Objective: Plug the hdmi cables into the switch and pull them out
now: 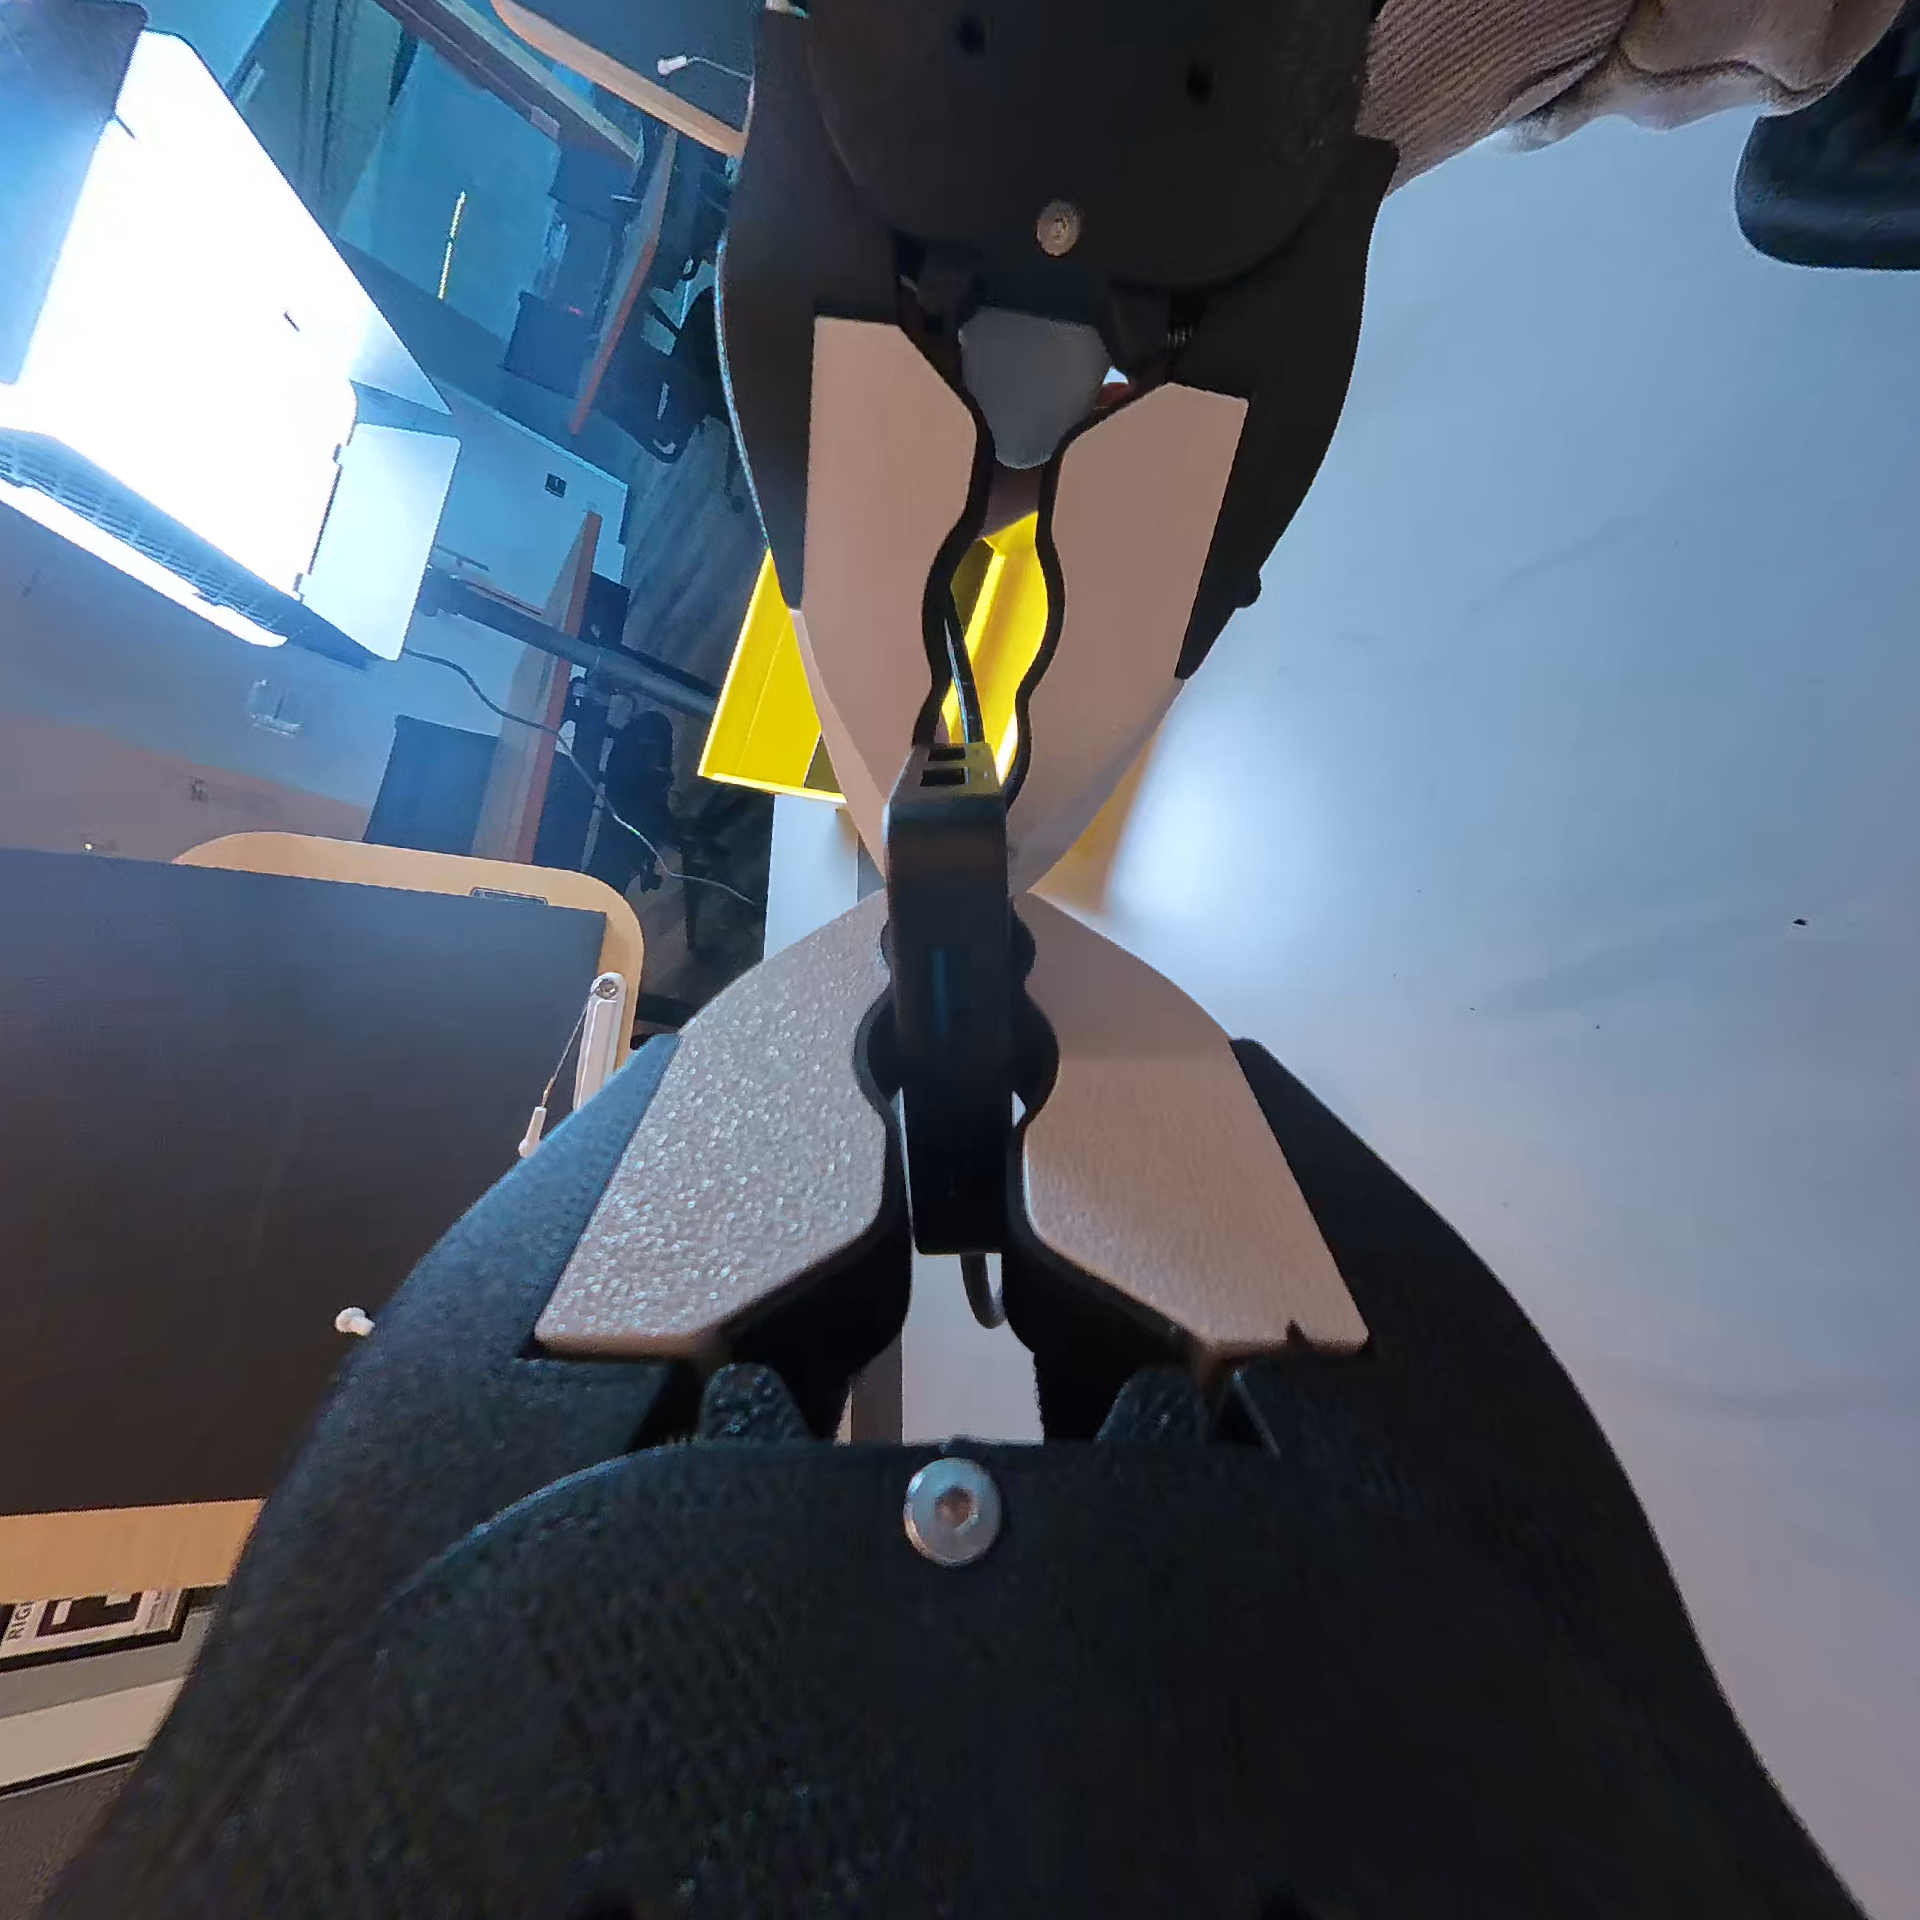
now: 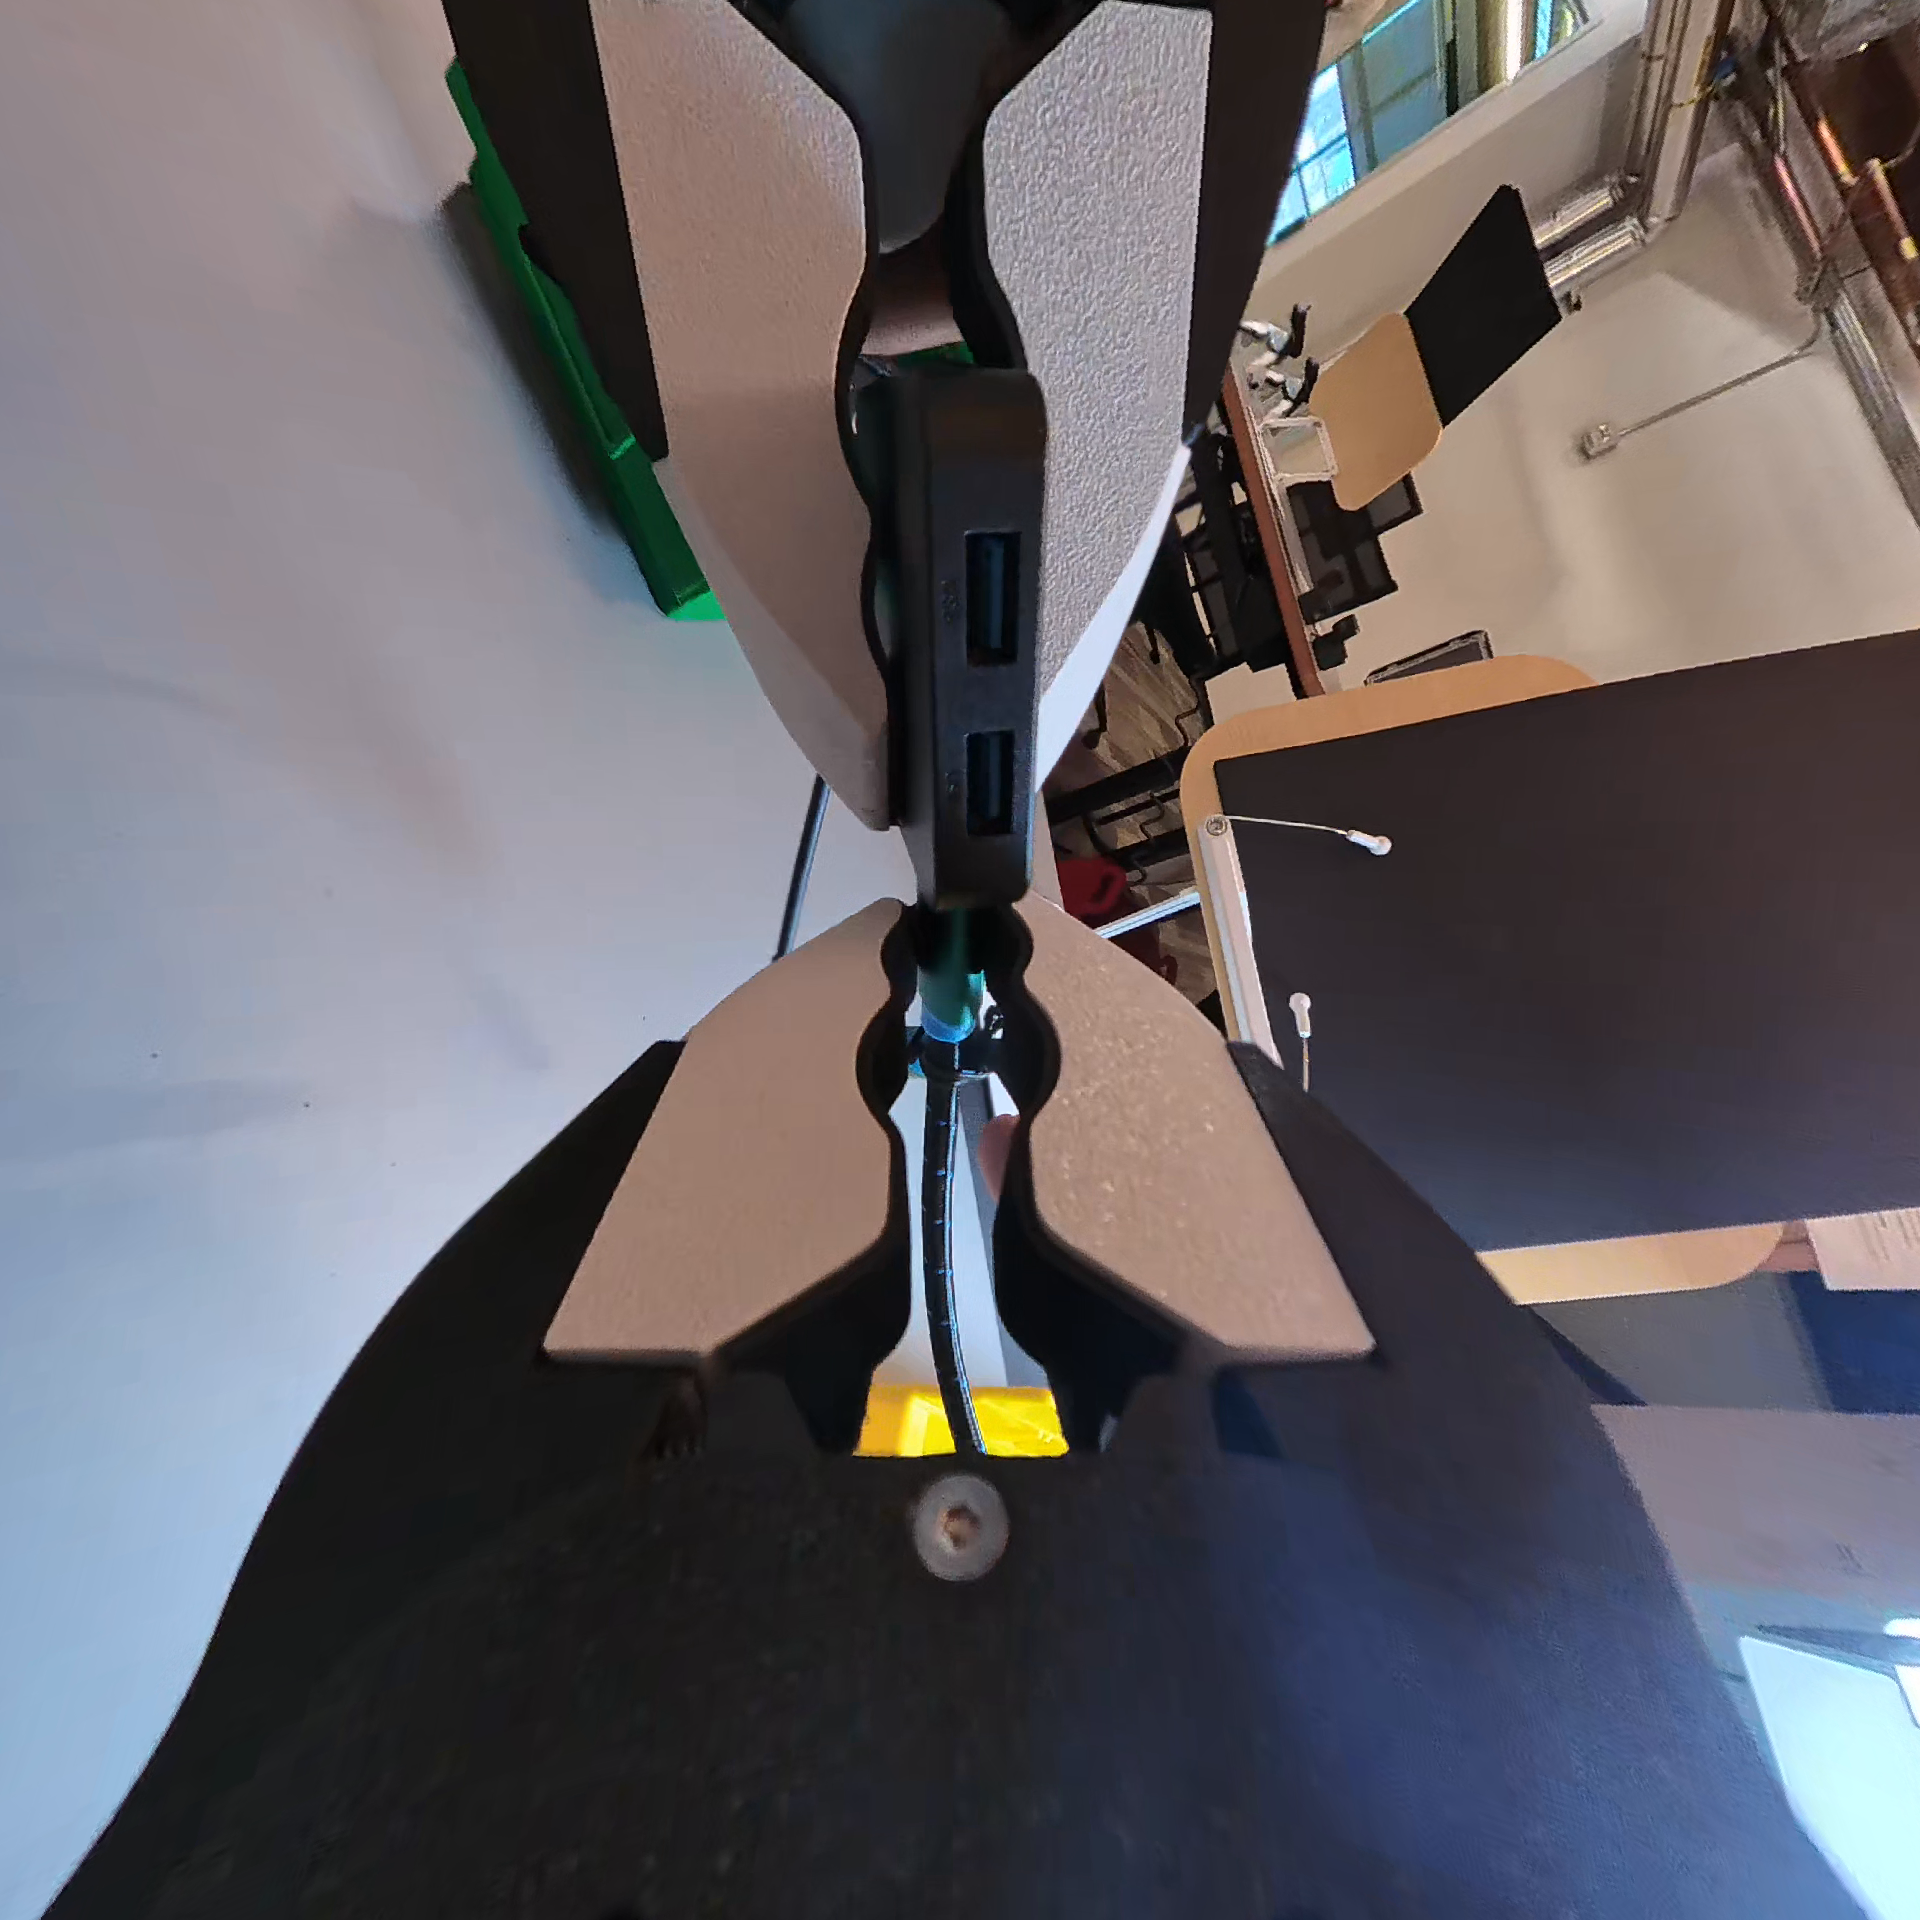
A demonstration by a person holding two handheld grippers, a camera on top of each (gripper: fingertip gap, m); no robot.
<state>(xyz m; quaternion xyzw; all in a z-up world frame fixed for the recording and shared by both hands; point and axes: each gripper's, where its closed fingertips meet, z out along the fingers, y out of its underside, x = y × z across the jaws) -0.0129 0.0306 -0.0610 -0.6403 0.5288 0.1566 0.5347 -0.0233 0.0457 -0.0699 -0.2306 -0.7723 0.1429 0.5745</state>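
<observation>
I am working in what looks like an office or lab workspace. My desk [image 2: 260,831] is a plain white surface, with a yellow bin [image 1: 758,707] and a green bin [image 2: 582,416] on it. Beyond it I see more desks with wood tops and dark panels [image 2: 1558,956], office chairs [image 1: 665,395], a cable trailing on the floor [image 1: 582,758], high windows [image 2: 1382,114] and bare metal pipes [image 2: 1662,156] along the wall.
</observation>
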